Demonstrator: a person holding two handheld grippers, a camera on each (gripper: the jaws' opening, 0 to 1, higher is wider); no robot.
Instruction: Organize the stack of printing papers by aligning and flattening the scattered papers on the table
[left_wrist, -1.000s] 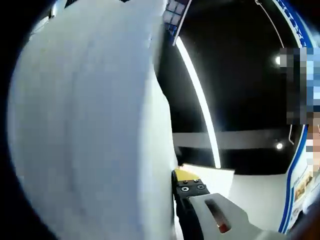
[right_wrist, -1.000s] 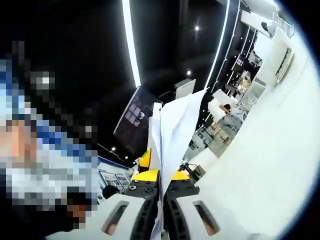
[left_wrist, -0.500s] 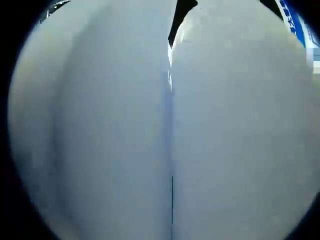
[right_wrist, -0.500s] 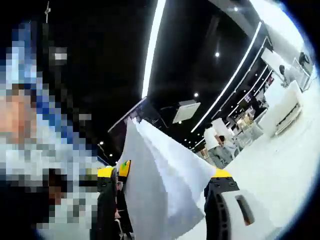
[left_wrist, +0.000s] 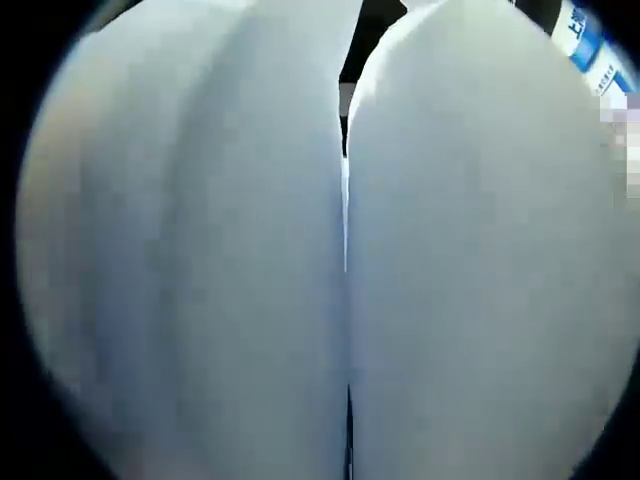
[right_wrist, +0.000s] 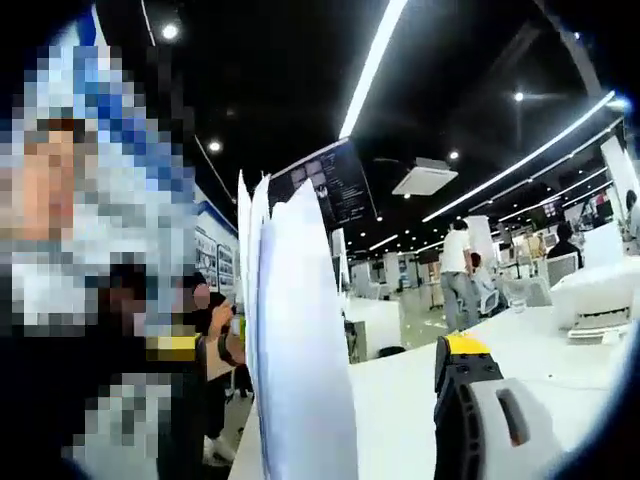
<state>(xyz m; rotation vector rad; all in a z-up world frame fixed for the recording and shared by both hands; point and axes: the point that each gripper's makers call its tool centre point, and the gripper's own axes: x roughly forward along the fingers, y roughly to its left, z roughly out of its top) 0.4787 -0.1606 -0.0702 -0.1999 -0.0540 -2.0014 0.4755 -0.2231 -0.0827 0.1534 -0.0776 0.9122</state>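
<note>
Between the right gripper's (right_wrist: 330, 400) widely parted fingers, the papers (right_wrist: 295, 340) stand upright above the white counter (right_wrist: 400, 400); left fingers' state cannot be told.

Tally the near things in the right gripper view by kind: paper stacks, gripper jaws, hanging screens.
Paper stack: 1, standing on edge
Right gripper jaws: 2, yellow-tipped, one on either side of the stack
Hanging screen: 1, dark, behind the stack
Total: 4
</note>
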